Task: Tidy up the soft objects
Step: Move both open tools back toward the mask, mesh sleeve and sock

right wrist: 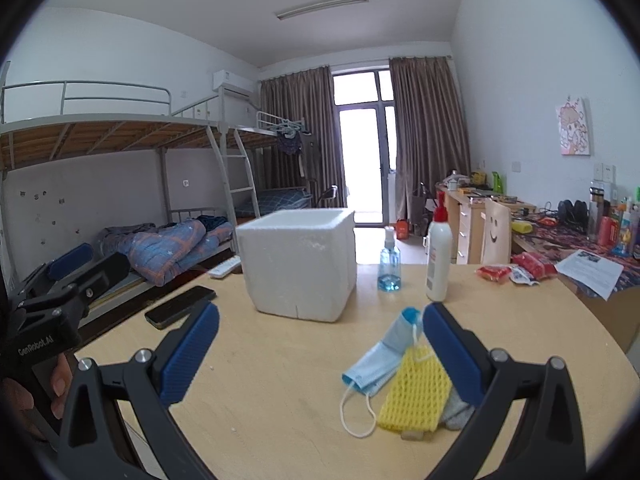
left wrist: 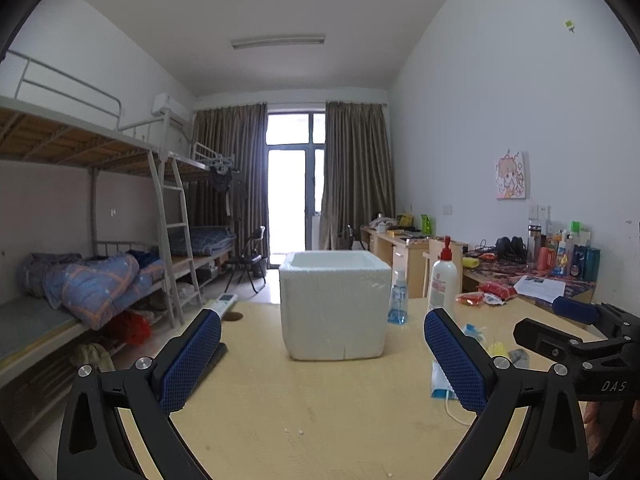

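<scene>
1. White walls, white ceiling with tube light (left wrist: 278, 41).
2. Metal bunk beds (left wrist: 100, 148) left of the fingers, quilts on lower bunks.
3. Bright balcony door (left wrist: 294, 184) straight ahead, brown curtains (left wrist: 354, 172) either side.
4. Cluttered desks (right wrist: 480, 216) along the right wall.

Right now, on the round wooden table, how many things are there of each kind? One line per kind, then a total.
Foam box: 1
Bottles: 2 (blue spray bottle, white pump bottle)
Soft items near the right gripper: 3 (blue face mask, yellow mesh sponge, grey cloth)
Red snack packets: 2
Phone: 1
Remote: 1
Total: 10
</scene>
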Demonstrator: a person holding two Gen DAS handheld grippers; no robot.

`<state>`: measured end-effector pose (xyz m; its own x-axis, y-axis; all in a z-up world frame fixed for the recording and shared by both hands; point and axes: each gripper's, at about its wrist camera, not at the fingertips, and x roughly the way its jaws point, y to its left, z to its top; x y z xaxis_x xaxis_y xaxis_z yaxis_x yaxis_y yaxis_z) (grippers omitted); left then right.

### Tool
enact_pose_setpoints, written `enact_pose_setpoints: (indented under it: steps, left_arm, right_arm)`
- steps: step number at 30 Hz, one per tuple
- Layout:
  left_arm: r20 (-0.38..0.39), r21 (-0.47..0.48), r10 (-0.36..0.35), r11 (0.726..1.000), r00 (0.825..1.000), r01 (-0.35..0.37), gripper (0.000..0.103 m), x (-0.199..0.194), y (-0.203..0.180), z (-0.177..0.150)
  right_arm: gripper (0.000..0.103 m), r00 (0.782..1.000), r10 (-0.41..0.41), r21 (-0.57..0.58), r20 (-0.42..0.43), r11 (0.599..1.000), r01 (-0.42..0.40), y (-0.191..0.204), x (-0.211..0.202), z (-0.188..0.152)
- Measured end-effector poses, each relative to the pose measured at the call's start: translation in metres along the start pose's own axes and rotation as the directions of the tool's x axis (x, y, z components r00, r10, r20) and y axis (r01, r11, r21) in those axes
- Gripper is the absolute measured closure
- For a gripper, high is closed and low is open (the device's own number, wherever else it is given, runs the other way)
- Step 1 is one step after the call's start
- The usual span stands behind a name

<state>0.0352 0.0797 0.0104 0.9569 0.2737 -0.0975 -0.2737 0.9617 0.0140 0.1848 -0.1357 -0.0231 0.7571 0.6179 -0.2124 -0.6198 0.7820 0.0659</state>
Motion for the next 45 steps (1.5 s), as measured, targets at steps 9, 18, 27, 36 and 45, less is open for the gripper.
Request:
enact_pose_setpoints:
  steps: [9,18,27,36,45]
  left_arm:
    - [-0.042,-0.004,-0.033,0.999,0.999,0.033,0.001,0.005,-0.003,-0.020]
    - [-0.061,-0.014,-0.056,0.998,0.997,0.055,0.001,0.012,-0.011,-0.029]
    - [-0.105,-0.015,-0.101,0.995,0.989,0.100,0.001,0.031,-0.023,-0.033]
    - [-0.172,0.019,-0.196,0.979,0.965,0.202,0.001,0.055,-0.059,-0.039]
    - [-0.249,-0.009,-0.269,0.961,0.930,0.276,0.001,0.083,-0.080,-0.046]
  right_arm:
    - [0.000,1.000,-0.008,0.028,0.000,1.000,0.008,-0.006,0.001,-0.011]
    - [0.000,0.998,-0.024,0.046,-0.060,0.999,0.027,-0.017,0.011,-0.023]
    - [0.000,0.992,-0.085,0.051,-0.088,0.995,0.090,-0.034,0.010,-0.026]
    - [0.000,0.982,-0.149,0.091,-0.115,0.983,0.160,-0.065,-0.003,-0.035]
    - [0.001,0.976,-0.139,0.107,-0.168,0.982,0.158,-0.077,0.005,-0.045]
